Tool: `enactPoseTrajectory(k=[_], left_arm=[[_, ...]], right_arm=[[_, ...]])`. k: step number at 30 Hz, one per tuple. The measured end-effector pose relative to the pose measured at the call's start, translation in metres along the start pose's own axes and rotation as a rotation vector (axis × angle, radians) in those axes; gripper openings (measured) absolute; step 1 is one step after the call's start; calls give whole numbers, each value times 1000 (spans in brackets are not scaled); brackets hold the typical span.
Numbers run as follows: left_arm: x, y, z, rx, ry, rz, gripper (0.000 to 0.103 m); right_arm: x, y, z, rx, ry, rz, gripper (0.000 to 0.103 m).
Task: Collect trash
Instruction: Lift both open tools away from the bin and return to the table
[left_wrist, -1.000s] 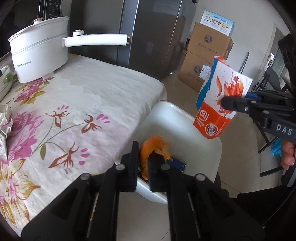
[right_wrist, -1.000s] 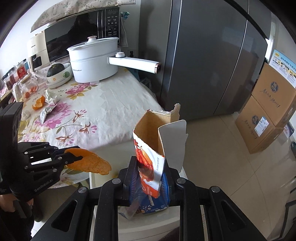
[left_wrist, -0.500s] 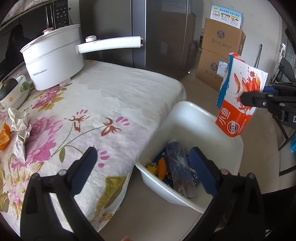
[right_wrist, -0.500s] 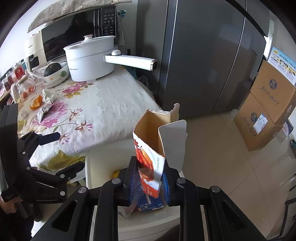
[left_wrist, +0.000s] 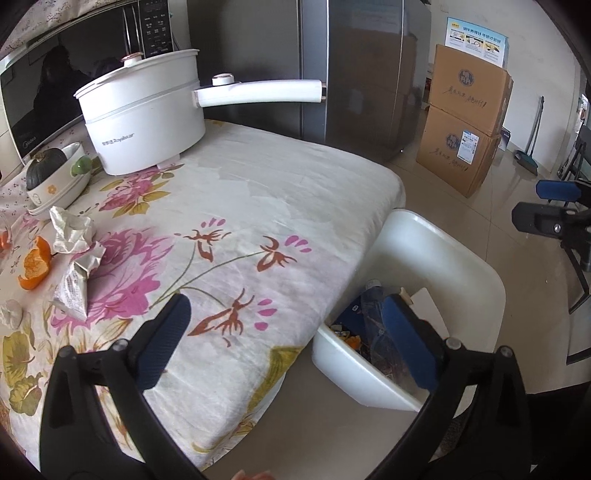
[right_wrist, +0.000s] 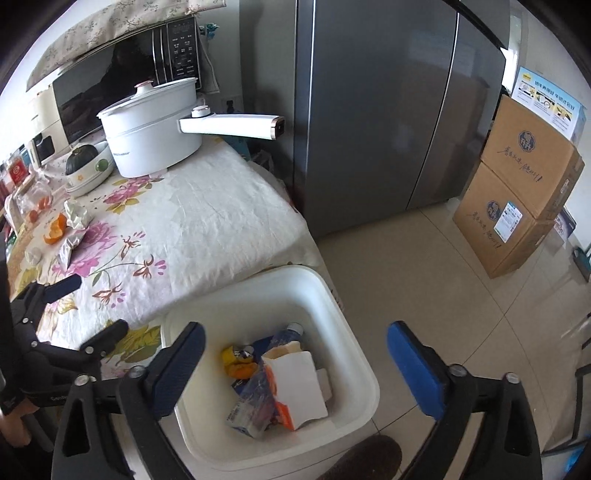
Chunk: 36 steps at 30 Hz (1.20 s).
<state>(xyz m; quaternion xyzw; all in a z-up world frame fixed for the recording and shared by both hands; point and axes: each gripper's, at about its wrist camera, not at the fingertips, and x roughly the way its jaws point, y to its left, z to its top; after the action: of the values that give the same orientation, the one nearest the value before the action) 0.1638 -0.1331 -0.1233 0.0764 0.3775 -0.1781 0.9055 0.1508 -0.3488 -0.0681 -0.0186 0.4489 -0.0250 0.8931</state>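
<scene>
The white trash bin (right_wrist: 332, 306) stands on the floor at the table's corner. In it lie the orange and white carton (right_wrist: 295, 391), a plastic bottle and orange peel. My right gripper (right_wrist: 295, 369) is open and empty above the bin. My left gripper (left_wrist: 291, 339) is open and empty over the table's near edge, with the bin (left_wrist: 476, 269) to its right. On the floral tablecloth at the left lie an orange peel (left_wrist: 35, 266), a crumpled paper (left_wrist: 70, 229), a torn wrapper (left_wrist: 74, 288) and a small white scrap (left_wrist: 11, 314).
A white pot (left_wrist: 147, 114) with a long handle and a bowl with a dark squash (left_wrist: 55, 173) stand at the table's back. A grey fridge (right_wrist: 369, 110) and stacked cardboard boxes (right_wrist: 517, 192) stand beyond. Tiled floor lies to the right.
My left gripper opened and dropped the orange peel into the bin, then drew back. My right gripper opened and the carton fell into the bin.
</scene>
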Motion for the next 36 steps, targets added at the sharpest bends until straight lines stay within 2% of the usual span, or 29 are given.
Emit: enactPoseTrajectory(k=[6, 14, 24, 36], left_arm=[[-10, 17, 1, -16, -8, 38, 103], [-31, 51, 1, -52, -23, 96, 103], [-65, 125, -9, -157, -16, 180, 103], [-100, 205, -38, -266, 3, 280, 103]], right_arm=[[0, 7, 3, -9, 10, -36, 103], [-6, 27, 19, 14, -20, -30, 103], [-2, 93, 35, -34, -39, 18, 103], [5, 180, 49, -68, -51, 127, 103]])
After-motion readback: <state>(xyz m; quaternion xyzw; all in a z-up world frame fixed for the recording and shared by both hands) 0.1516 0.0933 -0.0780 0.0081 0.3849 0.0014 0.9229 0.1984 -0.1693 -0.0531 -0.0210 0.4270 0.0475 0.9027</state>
